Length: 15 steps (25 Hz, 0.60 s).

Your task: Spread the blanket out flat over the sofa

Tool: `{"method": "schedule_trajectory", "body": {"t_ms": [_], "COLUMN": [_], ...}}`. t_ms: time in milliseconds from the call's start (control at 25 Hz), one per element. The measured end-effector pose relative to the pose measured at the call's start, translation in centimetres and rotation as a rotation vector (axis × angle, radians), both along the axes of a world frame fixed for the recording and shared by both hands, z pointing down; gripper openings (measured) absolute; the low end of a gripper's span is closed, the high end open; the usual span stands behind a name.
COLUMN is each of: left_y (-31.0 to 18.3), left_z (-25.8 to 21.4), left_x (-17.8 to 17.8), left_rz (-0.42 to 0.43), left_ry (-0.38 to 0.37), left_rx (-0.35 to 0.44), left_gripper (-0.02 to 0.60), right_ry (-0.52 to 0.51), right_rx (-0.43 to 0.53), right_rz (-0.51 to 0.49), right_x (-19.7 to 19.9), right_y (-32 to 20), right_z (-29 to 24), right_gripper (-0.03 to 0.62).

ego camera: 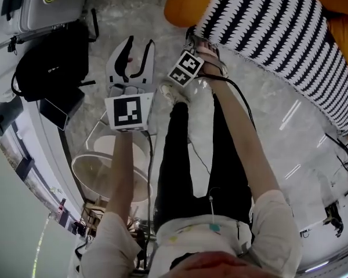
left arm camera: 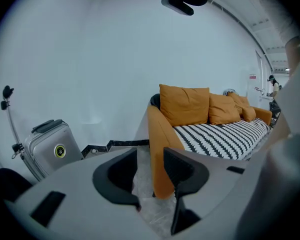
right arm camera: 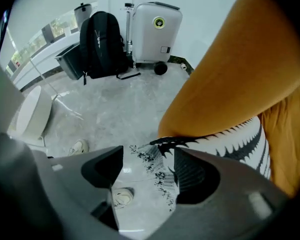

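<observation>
Jaws of the right gripper (right arm camera: 147, 159) wide apart, clamped on nothing, aimed steeply down at the grey marbled floor (right arm camera: 115, 104). In the gap, only the loose black fringe (right arm camera: 155, 166) of the black-and-white zigzag blanket (right arm camera: 240, 141), hanging free close to the right-hand jaw; contact with that jaw not clear. Lower in the same gap, a pale shoe (right arm camera: 122, 196) on the floor, and a second shoe (right arm camera: 80, 146) farther left.

Jaws of the left gripper (left arm camera: 150, 156) apart too, by a narrower gap, holding nothing; through it, just floor and the near end of the orange sofa (left arm camera: 160, 134).

Beyond the jaws, the sofa's rounded arm, with the blanket starting right behind it. Lies smooth across the seat, running from that arm toward the far end. From the head view, covers most of the seat, with its fringed front edge drooping over the sofa's front toward the floor and bare orange upholstery showing past its far side. Behind the blanket, a row of orange cushions (left arm camera: 185, 104) propped against the backrest.

Farthest off, a silver hard-shell suitcase (right arm camera: 152, 31) upright by the white wall (left arm camera: 115, 59), with a black backpack (right arm camera: 102, 44) just beside it.
</observation>
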<state>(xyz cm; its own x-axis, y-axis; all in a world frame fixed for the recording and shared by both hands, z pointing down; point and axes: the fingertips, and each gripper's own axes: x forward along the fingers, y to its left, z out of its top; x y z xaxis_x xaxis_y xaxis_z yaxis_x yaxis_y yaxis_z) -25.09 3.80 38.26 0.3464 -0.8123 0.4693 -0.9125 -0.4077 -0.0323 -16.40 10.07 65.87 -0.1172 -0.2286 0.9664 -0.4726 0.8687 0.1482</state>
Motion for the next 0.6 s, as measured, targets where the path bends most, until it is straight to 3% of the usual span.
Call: {"method": "schedule_trajectory", "body": {"t_ms": [120, 200, 240, 280, 320, 440, 600], "left_y": [-0.6, -1.2, -1.5, -1.8, -2.2, -3.5, -4.8], "left_z": [-2.0, -3.3, -4.0, -4.8, -5.5, -8.2, -11.2], "left_x": [1.4, 2.6, 3.3, 3.8, 4.3, 4.5, 4.3], "left_rz": [-0.011, -0.008, -0.002, 0.004, 0.009, 0.001, -0.05], "left_ry": [0.023, 0.018, 0.011, 0.007, 0.009, 0.035, 0.074], "left_rx": [0.027, 0.071, 0.095, 0.112, 0.123, 0.143, 0.171], "left_gripper": [0.167, 0.167, 0.167, 0.167, 0.167, 0.167, 0.167], "right_ry": [-0.048, -0.05, -0.035, -0.015, 0.001, -0.027, -0.142], "right_rx": [-0.001, 0.059, 0.128, 0.213, 0.283, 0.321, 0.334], "right_rz": [0.062, 0.087, 0.106, 0.13, 0.15, 0.183, 0.229], "right_x": [0.8, 1.7, 2.5, 3.5, 4.4, 5.4, 5.3], "right_y": [-0.8, -2.0, -3.2, -4.6, -6.0, -8.5, -10.7], "right_z": [-2.2, -3.2, -4.0, -5.1, -6.5, -10.5, -16.2], "right_gripper": [0.312, 0.308, 0.244, 0.095, 0.005, 0.005, 0.003]}}
